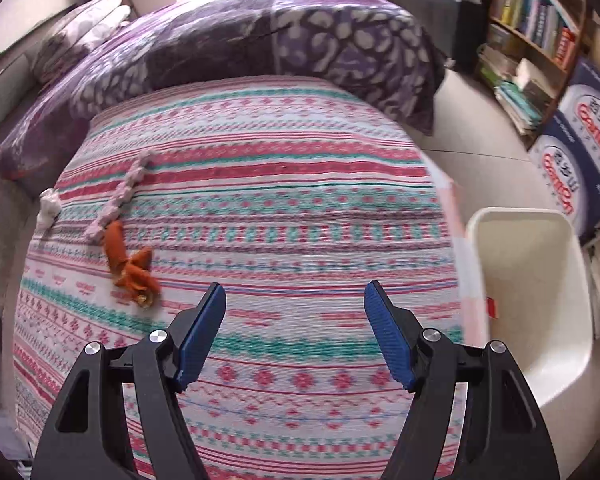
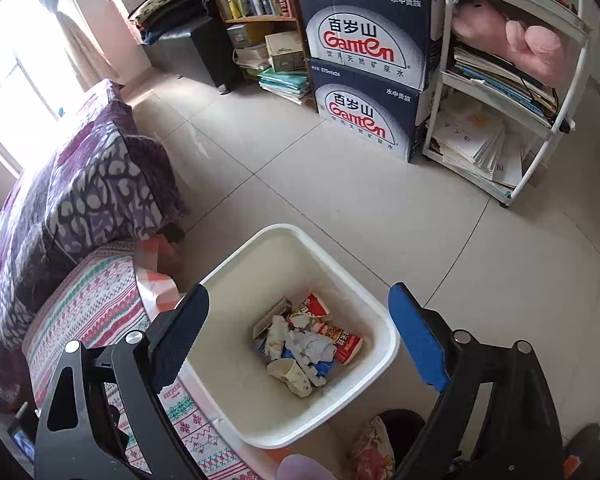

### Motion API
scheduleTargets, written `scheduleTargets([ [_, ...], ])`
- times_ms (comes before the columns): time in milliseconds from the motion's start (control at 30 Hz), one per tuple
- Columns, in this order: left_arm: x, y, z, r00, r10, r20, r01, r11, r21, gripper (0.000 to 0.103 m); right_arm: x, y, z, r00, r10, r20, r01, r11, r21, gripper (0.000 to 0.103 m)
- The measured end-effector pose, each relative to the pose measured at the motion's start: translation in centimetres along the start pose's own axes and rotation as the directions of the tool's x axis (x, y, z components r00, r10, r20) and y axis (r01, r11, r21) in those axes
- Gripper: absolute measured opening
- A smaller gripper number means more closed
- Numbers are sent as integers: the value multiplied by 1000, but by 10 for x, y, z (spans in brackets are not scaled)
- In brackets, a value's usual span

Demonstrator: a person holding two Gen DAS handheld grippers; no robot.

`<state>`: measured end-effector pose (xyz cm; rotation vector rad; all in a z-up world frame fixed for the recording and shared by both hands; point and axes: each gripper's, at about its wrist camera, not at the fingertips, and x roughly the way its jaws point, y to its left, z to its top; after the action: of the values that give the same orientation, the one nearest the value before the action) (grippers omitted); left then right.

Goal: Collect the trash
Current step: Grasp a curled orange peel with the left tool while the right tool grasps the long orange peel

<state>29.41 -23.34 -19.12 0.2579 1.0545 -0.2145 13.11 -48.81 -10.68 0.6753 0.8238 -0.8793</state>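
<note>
While the left gripper (image 1: pixel 296 300) is held over the striped bedspread (image 1: pixel 260 208), its blue pads (image 1: pixel 202 336) are seen well apart with nothing between them. An orange wrapper (image 1: pixel 130 266) is left lying on the bedspread to the left of that gripper, touching the end of a pink braided cord (image 1: pixel 120 196), and a crumpled white tissue (image 1: pixel 49 206) is seen farther left near the edge. The right gripper (image 2: pixel 300 300) is held above the white bin (image 2: pixel 384 334) standing on the tiled floor (image 2: pixel 340 200) just beside the bed, its fingers (image 2: pixel 418 338) spread wide and empty. Crumpled paper (image 2: pixel 310 346), a red packet (image 2: pixel 342 342) and a paper cup (image 2: pixel 290 376) are gathered at the bin's bottom.
</note>
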Motion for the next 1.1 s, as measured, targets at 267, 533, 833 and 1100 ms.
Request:
scheduleTargets([
  [267, 38, 77, -5, 983, 149, -106, -161, 979, -123, 70, 1, 54, -27, 999, 28, -24, -31, 993, -113, 90],
  [533, 66, 125, -2, 983, 52, -176, -103, 950, -295, 69, 4, 97, -54, 999, 19, -37, -28, 972, -234, 90],
  [833, 65, 149, -9, 980, -73, -185, 16, 955, -297, 24, 11, 137, -84, 998, 13, -58, -30, 953, -302, 90],
  [1100, 2, 207, -9, 995, -89, -51, 66, 937, -342, 23, 20, 189, -131, 998, 16, -60, -40, 901, -431, 90],
])
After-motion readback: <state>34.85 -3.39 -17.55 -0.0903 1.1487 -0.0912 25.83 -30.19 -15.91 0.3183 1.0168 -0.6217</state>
